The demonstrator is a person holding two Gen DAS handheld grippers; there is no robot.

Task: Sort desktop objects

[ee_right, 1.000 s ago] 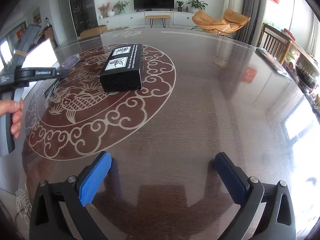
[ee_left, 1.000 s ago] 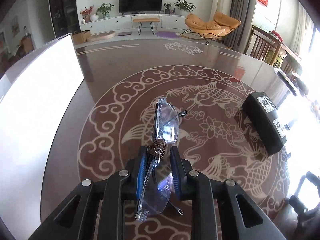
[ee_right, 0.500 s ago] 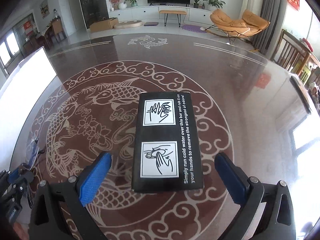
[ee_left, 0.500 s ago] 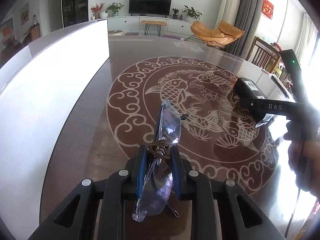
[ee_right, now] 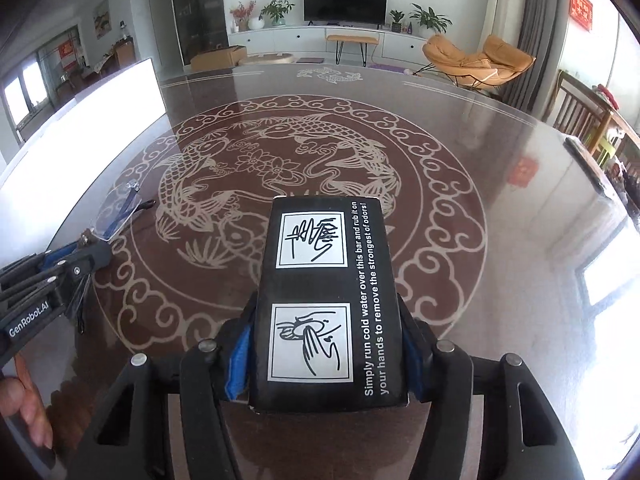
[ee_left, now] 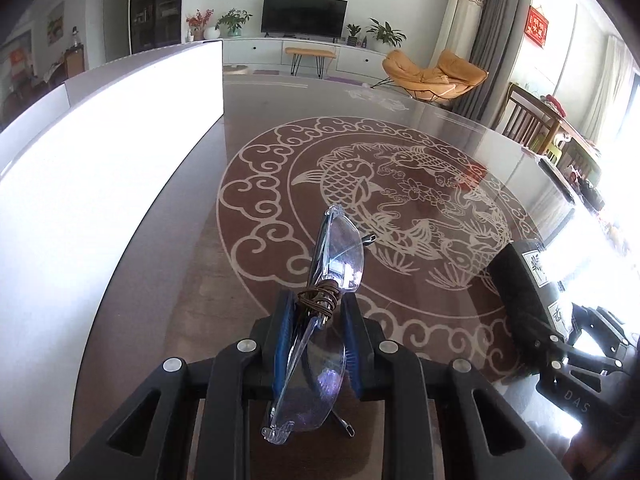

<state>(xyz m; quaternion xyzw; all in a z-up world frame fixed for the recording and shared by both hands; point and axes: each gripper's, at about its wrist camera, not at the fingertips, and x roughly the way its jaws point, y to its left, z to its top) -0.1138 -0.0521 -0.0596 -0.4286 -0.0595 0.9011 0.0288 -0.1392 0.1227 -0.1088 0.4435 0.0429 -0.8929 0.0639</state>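
Glasses (ee_left: 334, 280) are clamped at the bridge by the left gripper (ee_left: 316, 320) above the carp-patterned glass table (ee_right: 500, 240), beside a white panel (ee_left: 100, 160). Nearby, a black box (ee_right: 328, 300) is gripped by the closed right gripper (ee_right: 326, 352); a television (ee_right: 345, 3) is seen beyond.

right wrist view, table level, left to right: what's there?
Person's hand at the edge → left gripper holding the glasses → black box clamped in the right gripper → bare glossy table with a red reflection.
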